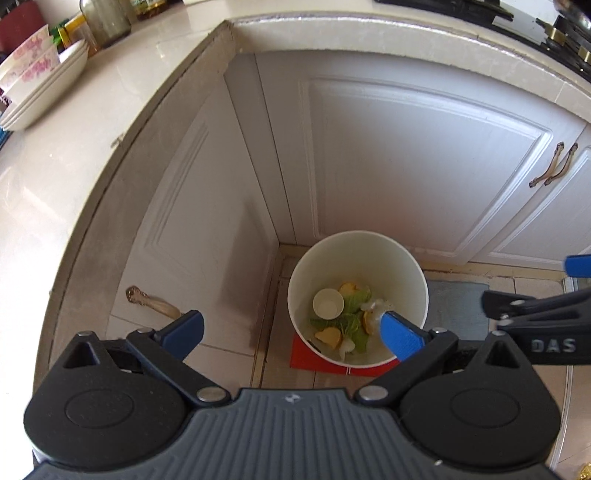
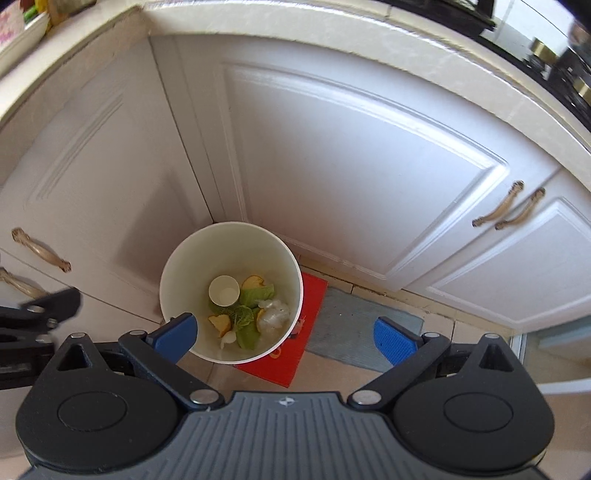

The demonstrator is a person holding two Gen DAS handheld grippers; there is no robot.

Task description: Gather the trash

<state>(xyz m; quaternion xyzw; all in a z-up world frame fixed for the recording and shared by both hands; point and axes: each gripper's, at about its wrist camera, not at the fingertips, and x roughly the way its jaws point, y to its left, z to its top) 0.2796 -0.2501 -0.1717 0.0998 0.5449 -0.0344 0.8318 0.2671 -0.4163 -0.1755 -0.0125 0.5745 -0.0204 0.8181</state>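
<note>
A white round bin (image 1: 406, 266) stands on the floor in the cabinet corner; it also shows in the right wrist view (image 2: 173, 266). Inside lie a paper cup (image 1: 328, 303) (image 2: 224, 290), green leaves (image 1: 356, 297) (image 2: 255, 293), yellow fruit peels (image 1: 328, 336) (image 2: 220, 325) and crumpled white tissue (image 1: 376, 305) (image 2: 274, 314). My left gripper (image 1: 293, 334) is open and empty, high above the bin. My right gripper (image 2: 285, 338) is open and empty above the bin too; it shows at the right edge of the left wrist view (image 1: 535, 306).
A red mat (image 2: 308, 314) lies under the bin and a grey mat (image 2: 351, 332) beside it. White cabinet doors (image 1: 406, 158) with brass handles (image 2: 509, 210) surround the corner. The counter (image 1: 44, 177) holds stacked bowls (image 1: 40, 85) at the left; a black hob (image 1: 554, 29) is at the right.
</note>
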